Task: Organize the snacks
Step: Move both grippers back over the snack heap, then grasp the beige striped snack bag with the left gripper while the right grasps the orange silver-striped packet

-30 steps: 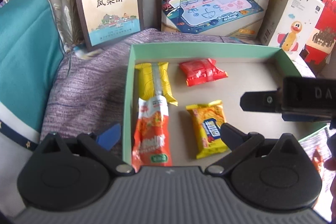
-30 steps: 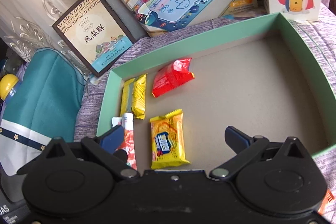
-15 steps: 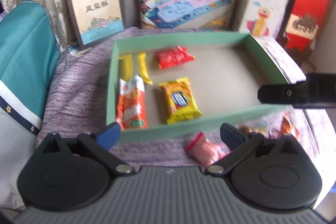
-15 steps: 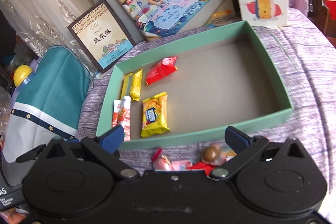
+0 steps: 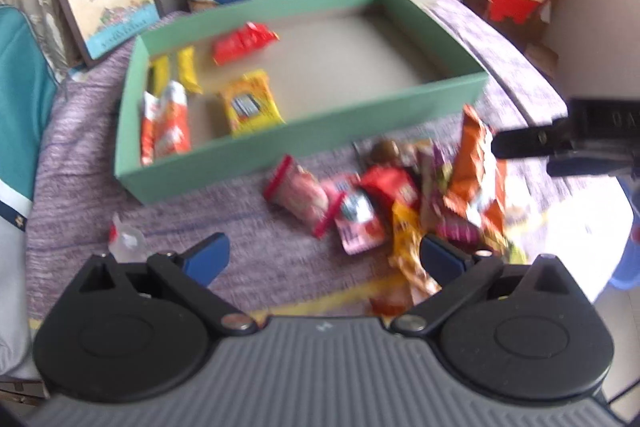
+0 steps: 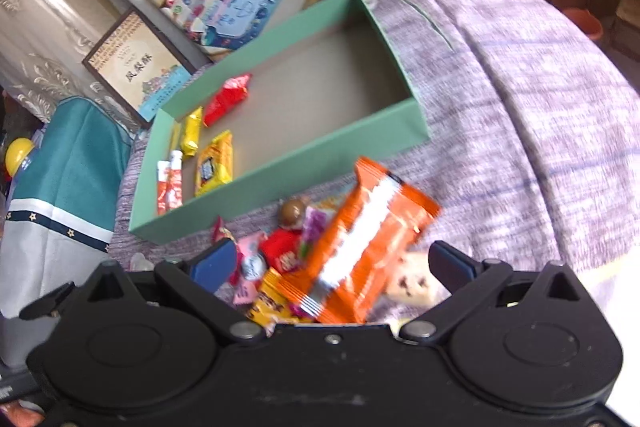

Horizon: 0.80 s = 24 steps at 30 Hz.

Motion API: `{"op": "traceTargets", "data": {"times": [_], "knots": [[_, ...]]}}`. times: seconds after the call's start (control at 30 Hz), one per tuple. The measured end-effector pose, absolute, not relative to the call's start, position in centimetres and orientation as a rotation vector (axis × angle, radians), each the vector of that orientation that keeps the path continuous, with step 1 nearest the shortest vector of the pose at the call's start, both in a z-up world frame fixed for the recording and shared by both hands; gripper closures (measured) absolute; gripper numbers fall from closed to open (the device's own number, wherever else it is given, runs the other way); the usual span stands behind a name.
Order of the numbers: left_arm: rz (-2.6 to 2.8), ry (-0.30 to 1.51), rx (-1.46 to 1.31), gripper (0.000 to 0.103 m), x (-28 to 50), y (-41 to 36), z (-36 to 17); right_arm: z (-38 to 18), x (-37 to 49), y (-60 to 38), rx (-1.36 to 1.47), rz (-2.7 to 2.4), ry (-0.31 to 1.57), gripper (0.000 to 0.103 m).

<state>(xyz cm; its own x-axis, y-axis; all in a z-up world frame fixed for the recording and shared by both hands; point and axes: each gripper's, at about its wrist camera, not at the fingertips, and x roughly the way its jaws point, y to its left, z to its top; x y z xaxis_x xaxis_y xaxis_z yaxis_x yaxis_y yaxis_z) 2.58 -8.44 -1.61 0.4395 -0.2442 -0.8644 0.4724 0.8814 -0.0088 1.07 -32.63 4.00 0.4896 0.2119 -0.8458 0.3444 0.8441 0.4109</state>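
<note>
Basically, left wrist view: left gripper (image 5: pixel 324 254) had its jaws spread wide, nothing between them, hovering over the purple cloth (image 5: pixel 80 163). Ahead and slightly left sat one green box (image 5: pixel 224 163) with four snacks inside: one red packet (image 5: pixel 244 41) at the far side, one yellow twin-stick pack (image 5: pixel 176 73) and one orange-and-white tube pack (image 5: pixel 166 125) along the left wall, one yellow biscuit packet (image 5: pixel 250 105) nearer the middle. A loose snack pile (image 5: pixel 384 203) lay ahead-right, just outside the near wall of the box; count was unclear from blur, several at least. A tall orange wrapper (image 5: pixel 478 163) stood up in that pile. One clear jelly cup (image 5: pixel 126 239) sat just ahead of the left finger. Black right gripper body showed at the right edge.

Right wrist view: right gripper (image 6: pixel 332 263) was also wide open, holding nothing. The orange wrapper (image 6: pixel 360 247), with a white stripe, sat tilted right between its fingers, on top of the pile; contact with the fingers couldn't be told. Green box (image 6: pixel 280 179) was ahead-left, with the same four snacks grouped in its left end. One brown round candy (image 6: pixel 294 213) lay just beyond the pile, close to the box wall.
</note>
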Motion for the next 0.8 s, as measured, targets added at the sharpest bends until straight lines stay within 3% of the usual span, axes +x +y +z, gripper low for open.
{"op": "traceTargets", "data": {"times": [0.1, 0.3, 0.43, 0.47, 0.5, 0.8], "knots": [[-0.494, 1.047, 0.256, 0.0, 0.9, -7.5, -2.7, 3.0, -0.2, -32.5, 0.619, -0.088, 1.084, 0.0], [-0.588, 1.089, 0.253, 0.013, -1.3, -6.3, -3.8, 1.8, -2.2, -32.3, 0.658, -0.112, 1.084, 0.0], [-0.631, 1.117, 0.272, 0.036, -1.9, -6.4, -4.9, 1.6, -2.3, -31.6, 0.653, -0.118, 1.096, 0.0], [-0.643, 1.122, 0.258, 0.053, -2.0, -6.4, -5.1, 1.6, -2.2, -31.4, 0.649, -0.122, 1.098, 0.0], [-0.655, 1.124, 0.241, 0.063, -2.0, -6.4, -5.1, 1.7, -2.1, -31.2, 0.641, -0.128, 1.096, 0.0], [-0.466, 1.018, 0.163, 0.066, 0.4, -4.8, -4.1, 2.8, 0.8, -31.3, 0.599, -0.16, 1.028, 0.01]]}}
